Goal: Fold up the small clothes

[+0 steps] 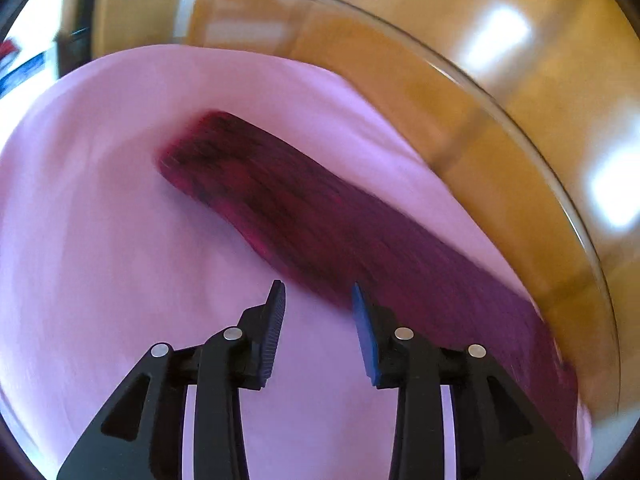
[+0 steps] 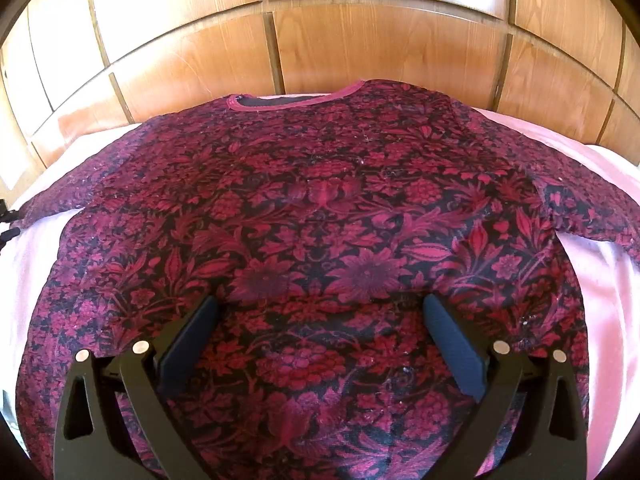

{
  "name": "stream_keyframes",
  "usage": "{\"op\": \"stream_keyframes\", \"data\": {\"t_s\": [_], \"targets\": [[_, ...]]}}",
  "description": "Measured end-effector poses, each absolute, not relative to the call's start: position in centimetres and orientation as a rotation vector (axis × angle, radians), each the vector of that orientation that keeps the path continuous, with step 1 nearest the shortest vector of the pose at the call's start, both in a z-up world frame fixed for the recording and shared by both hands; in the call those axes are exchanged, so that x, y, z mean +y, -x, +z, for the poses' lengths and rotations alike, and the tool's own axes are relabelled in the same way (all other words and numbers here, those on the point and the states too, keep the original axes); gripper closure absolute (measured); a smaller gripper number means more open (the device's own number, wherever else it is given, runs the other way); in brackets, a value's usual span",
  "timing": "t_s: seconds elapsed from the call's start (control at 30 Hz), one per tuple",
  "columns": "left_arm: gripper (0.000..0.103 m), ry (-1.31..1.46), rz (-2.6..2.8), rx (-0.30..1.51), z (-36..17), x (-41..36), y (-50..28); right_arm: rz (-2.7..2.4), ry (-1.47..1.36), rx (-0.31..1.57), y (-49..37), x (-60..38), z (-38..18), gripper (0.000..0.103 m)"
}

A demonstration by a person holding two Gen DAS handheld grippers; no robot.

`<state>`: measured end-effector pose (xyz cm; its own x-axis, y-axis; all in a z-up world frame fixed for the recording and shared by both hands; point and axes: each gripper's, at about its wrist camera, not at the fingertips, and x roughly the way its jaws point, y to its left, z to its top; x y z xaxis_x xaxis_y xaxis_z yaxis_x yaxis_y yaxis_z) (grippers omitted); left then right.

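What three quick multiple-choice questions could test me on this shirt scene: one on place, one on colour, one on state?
1. The shirt lies on:
A a pink sheet
B a bare floor
C a chair

2. The shirt's print is:
A blue stripes
B red flowers on black
C plain white

3. The right claw is:
A shut on a sleeve
B shut and empty
C open over the shirt

Answers: 1 A, pink cloth shows around the shirt; 2 B, red blooms cover it; 3 C, its fingers stand wide apart, gripping nothing.
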<state>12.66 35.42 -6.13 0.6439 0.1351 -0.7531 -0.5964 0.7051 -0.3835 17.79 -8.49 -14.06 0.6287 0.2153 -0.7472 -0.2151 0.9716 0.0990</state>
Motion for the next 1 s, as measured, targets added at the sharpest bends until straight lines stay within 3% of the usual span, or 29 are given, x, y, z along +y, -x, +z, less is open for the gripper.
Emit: {"op": "stream_keyframes", "data": {"t_s": [0.27, 0.57, 0.67, 0.7, 0.83, 1.0], "targets": [[0.07, 0.481, -0.064, 0.897, -6.5, 19.9, -7.1, 0.242, -0.031, 0.88, -16.4, -10.0, -12.9, 0.002], [0.07, 0.392, -0.192, 0.951, -7.5, 14.0, -3.8, 0.077, -0.062, 0.85, -11.1, -17.7, -11.2, 0.003], [0.057, 0.42, -0.205, 0.953, -7.7, 13.7, -2.9, 0.054, -0.067, 0.865, -9.5, -19.5, -11.4, 0.003], [0.057, 0.423, -0.205, 0.956, -7.9, 13.6, -2.6, 0.064, -0.073, 0.876, -8.7, -19.9, -11.6, 0.003], [0.057, 0.406, -0.212, 0.966, -8.2, 13.3, -1.2, 0.101, -0.092, 0.911, -6.5, -20.5, -12.3, 0.007], [0.057, 0.396, -0.223, 0.981, -8.7, 12.9, -0.5, 0.175, -0.143, 0.961, -3.7, -20.4, -13.1, 0.032]]}}
